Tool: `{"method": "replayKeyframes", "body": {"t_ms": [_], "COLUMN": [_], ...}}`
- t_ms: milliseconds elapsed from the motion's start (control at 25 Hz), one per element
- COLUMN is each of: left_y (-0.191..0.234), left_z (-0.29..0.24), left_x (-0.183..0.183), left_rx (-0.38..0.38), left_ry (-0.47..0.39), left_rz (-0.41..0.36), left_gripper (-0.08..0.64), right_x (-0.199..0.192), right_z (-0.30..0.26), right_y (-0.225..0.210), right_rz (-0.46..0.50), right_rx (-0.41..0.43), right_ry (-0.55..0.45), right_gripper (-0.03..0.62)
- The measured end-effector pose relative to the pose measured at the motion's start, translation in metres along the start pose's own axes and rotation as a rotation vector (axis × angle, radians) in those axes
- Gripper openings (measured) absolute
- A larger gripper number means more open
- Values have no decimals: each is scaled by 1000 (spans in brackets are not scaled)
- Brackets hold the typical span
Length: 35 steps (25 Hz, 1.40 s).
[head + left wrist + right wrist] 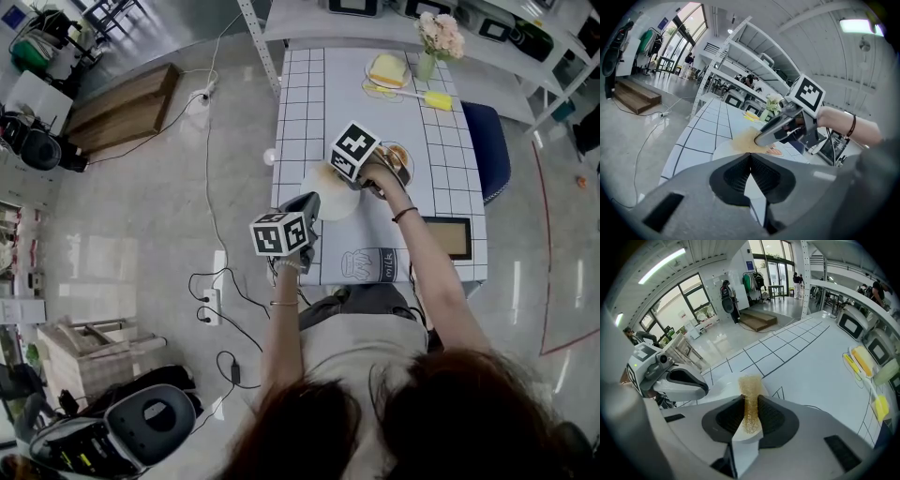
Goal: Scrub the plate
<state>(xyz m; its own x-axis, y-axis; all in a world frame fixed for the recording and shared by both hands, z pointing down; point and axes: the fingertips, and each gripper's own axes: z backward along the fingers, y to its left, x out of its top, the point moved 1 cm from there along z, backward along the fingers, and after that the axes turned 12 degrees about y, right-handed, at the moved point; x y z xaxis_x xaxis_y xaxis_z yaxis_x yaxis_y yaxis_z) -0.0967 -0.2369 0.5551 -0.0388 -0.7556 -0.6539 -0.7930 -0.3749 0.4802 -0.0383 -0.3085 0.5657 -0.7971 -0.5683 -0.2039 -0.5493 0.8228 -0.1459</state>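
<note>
Gridded tabletop (319,84), concrete floor (141,216) — right gripper (749,398) clamps scourer (750,389) over plate (339,204); left gripper (750,157) seemingly pinches rim.

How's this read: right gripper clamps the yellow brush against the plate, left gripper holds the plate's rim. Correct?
Not the brush. The right gripper has its jaws shut on a tan mesh scrubber, as the right gripper view shows; the yellow brush lies at the table's far end. The left gripper does hold the plate by its rim.

Beyond the jaws of your right gripper (750,404), grey floor (736,336) runs to tall windows (693,298) and a wooden platform (758,320) (clothes (752,281) hang behind it). Right of them stands white shelving (843,290); a strip light (663,264) glows up-left.
</note>
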Motion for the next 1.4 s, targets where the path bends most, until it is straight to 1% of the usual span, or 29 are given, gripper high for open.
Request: {"method": "replayKeyframes", "body": {"t_ms": [360, 840, 1200, 1400], "left_y": [-1, -1, 5, 4], "left_z": [-1, -1, 5, 3], "left_x": [-1, -4, -1, -5], "left_rx": [-4, -7, 16, 17], "left_ry": [6, 7, -1, 9], "left_rz": [-3, -4, -1, 2], "left_gripper": [11, 11, 11, 11], "right_x": [-11, -20, -24, -28], "right_z": [2, 3, 2, 3], "right_y": [0, 4, 10, 15], "right_rz": [23, 82, 112, 127], "right_rx": [-12, -16, -7, 1], "right_ry": [30, 63, 79, 84], "right_gripper": [80, 80, 80, 80]}}
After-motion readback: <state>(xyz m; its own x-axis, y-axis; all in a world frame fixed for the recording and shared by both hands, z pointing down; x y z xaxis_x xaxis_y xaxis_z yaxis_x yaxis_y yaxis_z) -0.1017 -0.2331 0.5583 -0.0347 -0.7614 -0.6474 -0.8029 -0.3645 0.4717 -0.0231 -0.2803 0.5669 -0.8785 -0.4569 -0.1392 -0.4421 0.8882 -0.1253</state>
